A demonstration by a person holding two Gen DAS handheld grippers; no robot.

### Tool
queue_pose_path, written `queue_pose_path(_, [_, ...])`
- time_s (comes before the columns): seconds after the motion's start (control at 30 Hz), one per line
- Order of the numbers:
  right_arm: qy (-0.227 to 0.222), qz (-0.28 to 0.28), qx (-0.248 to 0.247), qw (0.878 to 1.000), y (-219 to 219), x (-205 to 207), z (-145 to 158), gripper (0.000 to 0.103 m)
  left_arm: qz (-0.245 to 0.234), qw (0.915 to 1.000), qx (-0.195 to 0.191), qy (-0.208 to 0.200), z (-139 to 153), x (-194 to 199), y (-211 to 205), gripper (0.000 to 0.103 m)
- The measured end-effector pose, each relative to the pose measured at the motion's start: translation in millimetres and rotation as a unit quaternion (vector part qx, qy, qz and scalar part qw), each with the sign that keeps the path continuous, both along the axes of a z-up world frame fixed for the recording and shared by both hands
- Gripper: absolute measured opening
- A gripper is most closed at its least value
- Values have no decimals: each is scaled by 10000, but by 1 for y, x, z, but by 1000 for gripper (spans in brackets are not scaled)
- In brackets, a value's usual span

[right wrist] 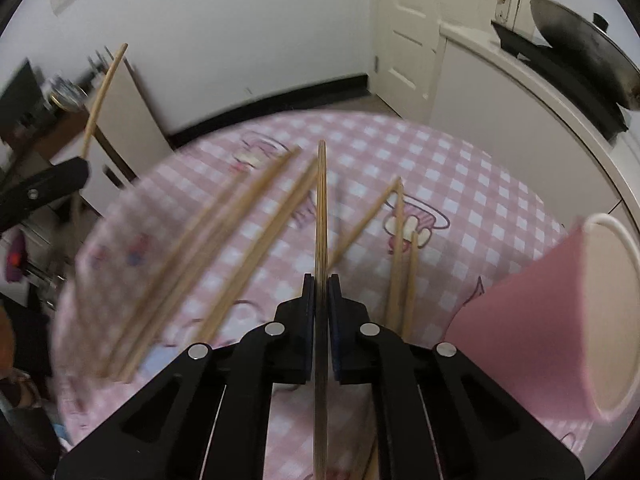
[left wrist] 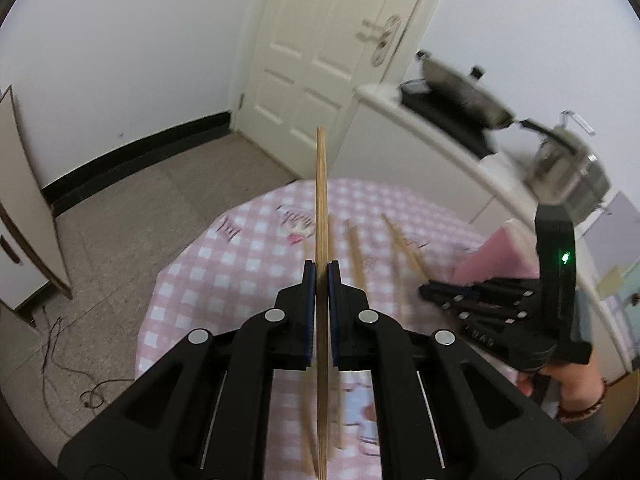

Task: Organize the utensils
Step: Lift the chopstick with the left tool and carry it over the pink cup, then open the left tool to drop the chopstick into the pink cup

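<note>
Between the shut pads of my left gripper (left wrist: 320, 268) runs a bamboo chopstick (left wrist: 321, 184), lifted above the pink checked tablecloth (left wrist: 240, 264). My right gripper (right wrist: 321, 280) is shut on another chopstick (right wrist: 321, 200) low over the cloth. Several loose chopsticks (right wrist: 224, 240) lie scattered on the table (right wrist: 460, 168), with more (right wrist: 398, 256) just right of the right gripper. A pink cup (right wrist: 552, 312) sits at the right, its mouth facing right. In the left wrist view the right gripper (left wrist: 425, 291) is at the right, with the cup (left wrist: 496, 258) behind it. In the right wrist view the left gripper (right wrist: 80, 170) is at the left with its chopstick (right wrist: 102, 96).
A white counter (left wrist: 420, 136) runs behind the table, bearing a wok (left wrist: 460, 88) on a black stove and a steel pot (left wrist: 568, 172). A cream door (left wrist: 320, 52) stands beyond. A white cabinet (left wrist: 24, 216) and loose cables (left wrist: 60, 356) are on the floor at the left.
</note>
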State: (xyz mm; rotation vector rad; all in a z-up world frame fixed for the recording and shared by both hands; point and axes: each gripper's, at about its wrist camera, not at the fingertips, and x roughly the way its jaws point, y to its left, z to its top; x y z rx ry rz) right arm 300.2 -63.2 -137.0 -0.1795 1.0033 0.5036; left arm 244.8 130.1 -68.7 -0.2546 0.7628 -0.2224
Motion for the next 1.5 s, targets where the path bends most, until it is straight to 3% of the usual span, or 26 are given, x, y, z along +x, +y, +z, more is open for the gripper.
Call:
queue_pose_path(0.1, [-185,123,590,9980,-13,-17,27,5,-101,9994,4,-343,25,-13,-13,6])
queue_pose_path(0.27, [-1031,120,1189,9875,-30,-41,80,5,-366,9963,12,-776,60,-21,-45,6])
queue_pose_path(0.4, [-2125,-75,1557,9646,-59,-54,125,5,-524,9916,-81,-1177,91,-22,-72,6])
queue_pose_path(0.5, [-2683,-258,1671,9484,-76,-55,144,5,-591,9874,-142,-1463,113,-17,-92,6])
queue_pose_path(0.73, [-3576,-681,2040,9088,-121,-38,152,5,-636,9772,-465,-1972,144,1,-133,6])
queue_pose_path(0.9, [-4173,-965,2314,8735,-145,-31,147,5,-615,9737,-772,-2053,141,18,-149,6])
queue_pose_path(0.97, [-4309,-1078,2342,8648,-154,-25,145,5,-667,9737,-849,-2007,132,28,-157,6])
queue_pose_path(1.23, [-4280,-1223,2306,8652,-168,-9,114,5,-767,9845,-527,-1487,85,55,-181,6])
queue_pose_path(1.5, [-4058,-1242,2251,8771,-177,-13,91,5,-1002,9890,-79,-1083,49,62,-197,7])
